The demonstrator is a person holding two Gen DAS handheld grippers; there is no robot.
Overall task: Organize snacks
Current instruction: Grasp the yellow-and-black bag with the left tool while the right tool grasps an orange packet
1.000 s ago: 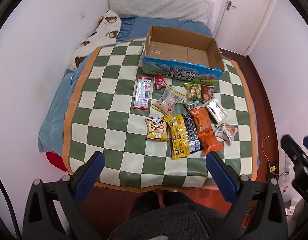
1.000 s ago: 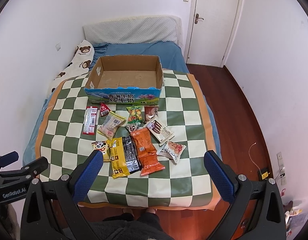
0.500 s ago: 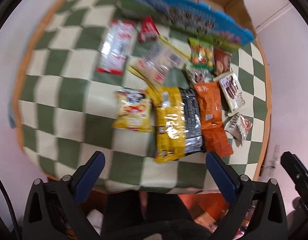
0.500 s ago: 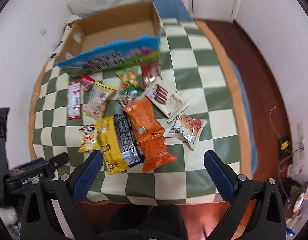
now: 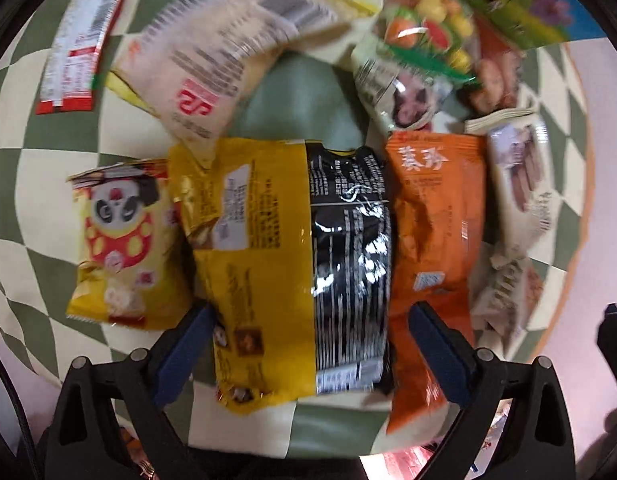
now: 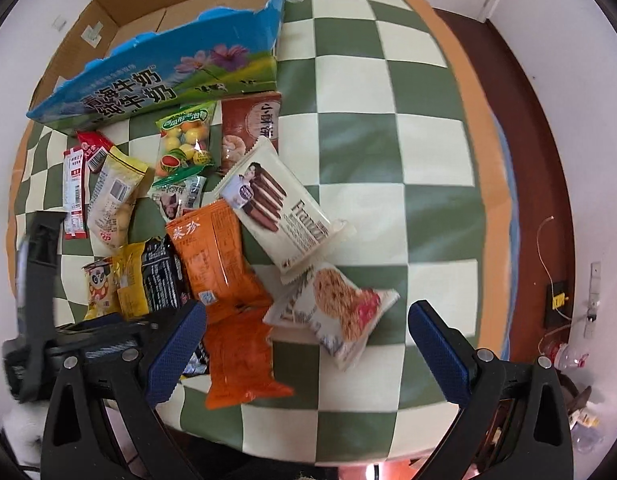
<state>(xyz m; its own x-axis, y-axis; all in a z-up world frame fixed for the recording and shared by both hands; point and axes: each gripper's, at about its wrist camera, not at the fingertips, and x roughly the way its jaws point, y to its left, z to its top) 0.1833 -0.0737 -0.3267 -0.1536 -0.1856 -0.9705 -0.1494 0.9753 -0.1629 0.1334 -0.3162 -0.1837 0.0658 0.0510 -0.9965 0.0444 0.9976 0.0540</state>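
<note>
Green-cream checkered cloth (image 6: pixel 428 152) over table; dark wood floor (image 6: pixel 532 128) (right side); white wall (image 6: pixel 580 40).

Yellow-and-black snack bag (image 5: pixel 300 264) on green-and-cream checkered cloth (image 6: pixel 388 128).

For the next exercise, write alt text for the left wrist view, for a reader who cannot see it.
The open left gripper straddles a yellow-and-black snack bag on a green checked cloth. A panda packet lies to its left, an orange bag to its right.
</note>
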